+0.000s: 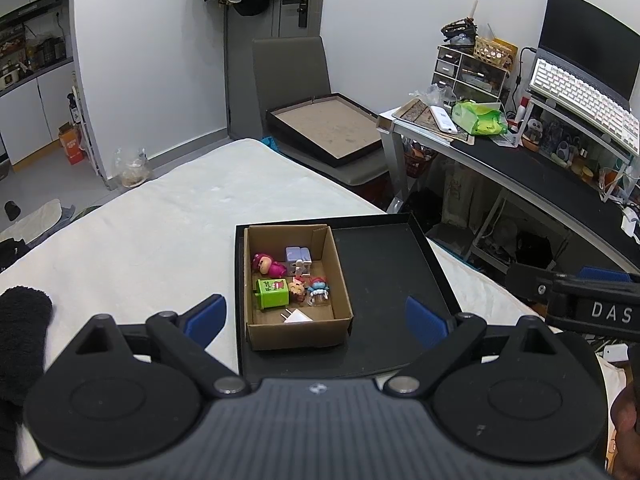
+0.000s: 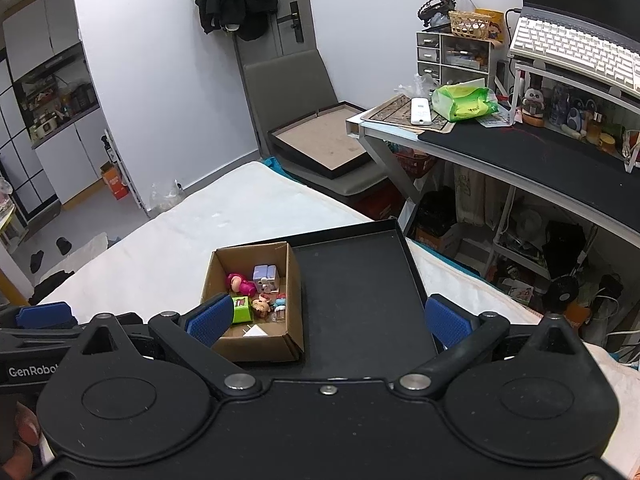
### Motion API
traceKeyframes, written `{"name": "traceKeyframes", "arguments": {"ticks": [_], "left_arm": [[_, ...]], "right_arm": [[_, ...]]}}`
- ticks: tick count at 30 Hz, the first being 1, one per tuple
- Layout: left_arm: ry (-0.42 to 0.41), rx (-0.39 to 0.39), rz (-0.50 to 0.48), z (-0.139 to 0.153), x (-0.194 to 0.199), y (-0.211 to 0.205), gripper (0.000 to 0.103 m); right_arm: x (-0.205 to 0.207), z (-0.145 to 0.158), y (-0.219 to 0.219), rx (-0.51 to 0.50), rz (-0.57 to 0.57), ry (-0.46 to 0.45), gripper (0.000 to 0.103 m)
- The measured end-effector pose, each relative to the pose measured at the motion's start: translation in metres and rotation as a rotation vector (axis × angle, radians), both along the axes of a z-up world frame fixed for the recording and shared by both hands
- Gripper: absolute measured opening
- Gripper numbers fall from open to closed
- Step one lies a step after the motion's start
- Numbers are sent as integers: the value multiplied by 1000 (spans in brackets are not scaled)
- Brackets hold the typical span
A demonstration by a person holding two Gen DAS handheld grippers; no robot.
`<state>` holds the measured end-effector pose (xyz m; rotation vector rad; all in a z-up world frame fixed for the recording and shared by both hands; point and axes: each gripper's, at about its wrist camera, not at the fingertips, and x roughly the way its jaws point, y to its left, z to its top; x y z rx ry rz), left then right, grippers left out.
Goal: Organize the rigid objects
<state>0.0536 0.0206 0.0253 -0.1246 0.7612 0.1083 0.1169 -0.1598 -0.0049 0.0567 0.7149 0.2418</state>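
small plastic toy figures (image 1: 291,280) sit gathered in an open brown cardboard box (image 1: 298,334), on a shallow black tray (image 1: 384,272) on the bed, ahead of both grippers. left gripper (image 1: 316,316) and right gripper (image 2: 328,316) hover wide open, empty, likely choosing a piece to sort.

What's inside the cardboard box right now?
Cardboard box holds a pink figure, lilac cube, green block, two small figures and a white plug. Anything beneath them is hidden.
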Motion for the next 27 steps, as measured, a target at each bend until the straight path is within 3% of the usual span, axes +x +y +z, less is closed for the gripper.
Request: {"name": "traceKeyframes", "arguments": {"ticks": [27], "left_arm": [[14,-22,5,-11,3,4,96]], "right_arm": [[3,-9,4,-42,-7,17,103]]}}
